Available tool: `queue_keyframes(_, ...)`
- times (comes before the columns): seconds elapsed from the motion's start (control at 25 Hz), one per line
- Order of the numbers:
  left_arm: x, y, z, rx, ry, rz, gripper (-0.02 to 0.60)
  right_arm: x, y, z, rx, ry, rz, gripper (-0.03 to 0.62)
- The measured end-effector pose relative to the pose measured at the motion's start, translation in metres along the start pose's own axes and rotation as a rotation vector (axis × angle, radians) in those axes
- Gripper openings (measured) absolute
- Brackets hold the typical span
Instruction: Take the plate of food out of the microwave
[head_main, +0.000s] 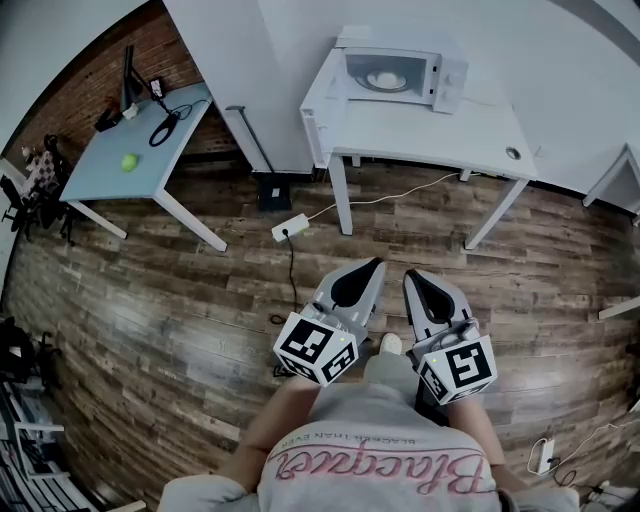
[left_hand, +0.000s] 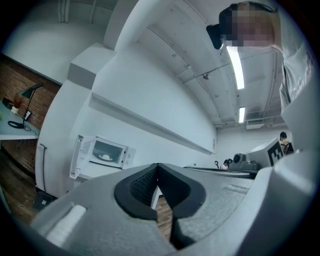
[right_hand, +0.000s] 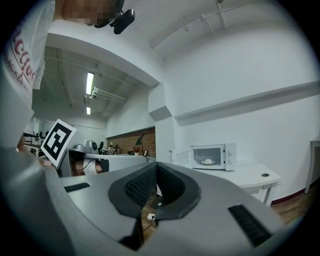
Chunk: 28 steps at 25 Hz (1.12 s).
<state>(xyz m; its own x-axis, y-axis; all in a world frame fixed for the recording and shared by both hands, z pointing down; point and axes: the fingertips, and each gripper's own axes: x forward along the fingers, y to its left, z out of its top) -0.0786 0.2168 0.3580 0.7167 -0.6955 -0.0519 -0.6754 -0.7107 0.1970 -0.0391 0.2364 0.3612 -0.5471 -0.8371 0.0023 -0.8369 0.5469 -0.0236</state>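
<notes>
The left gripper (head_main: 372, 268) has its two jaws pressed together at the tips with nothing between them. In its own view the ribbed black pads (left_hand: 142, 185) meet in a point, set in a grey, grainy plastic shell. The right gripper (head_main: 412, 278) is closed the same way and also holds nothing; its dotted black pads (right_hand: 140, 186) touch at the tip. The two grippers sit side by side, both aimed level across the room. Each carries one cube (head_main: 316, 348) with black-and-white square markers at its rear, so there are two cubes.

Below them lies a floor (head_main: 180, 300) of dark wood planks. One white power strip (head_main: 290, 228) rests on it, with a black cable running from it.

Well ahead stands one white table (head_main: 430, 135) with a flat top, slim straight legs and one round hole (head_main: 513, 153) near its right corner. One boxy white microwave (head_main: 400, 72) sits at the back of it, touching the top. Its door (head_main: 320, 105) hangs open to the left. The single plate of food (head_main: 385, 78) is inside the microwave, a round white plate with a pale mound on it.

To the left, against a red brick wall (head_main: 90, 80), is one pale blue table (head_main: 100, 175). It holds one small green ball (head_main: 129, 161) and a loop of black cable (head_main: 163, 130).
</notes>
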Motion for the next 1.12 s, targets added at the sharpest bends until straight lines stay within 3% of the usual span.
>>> queue_keyframes(0.84,0.126,0.02,0.013,0.019,-0.009,-0.043,0.003,0.049,-0.108,0.014,-0.038,0.013,-0.002,0.011)
queue_keyframes(1.12,0.159,0.035,0.014,0.012,-0.021,-0.014,0.003,0.072,-0.137,0.013,-0.043,0.022,0.031,0.011)
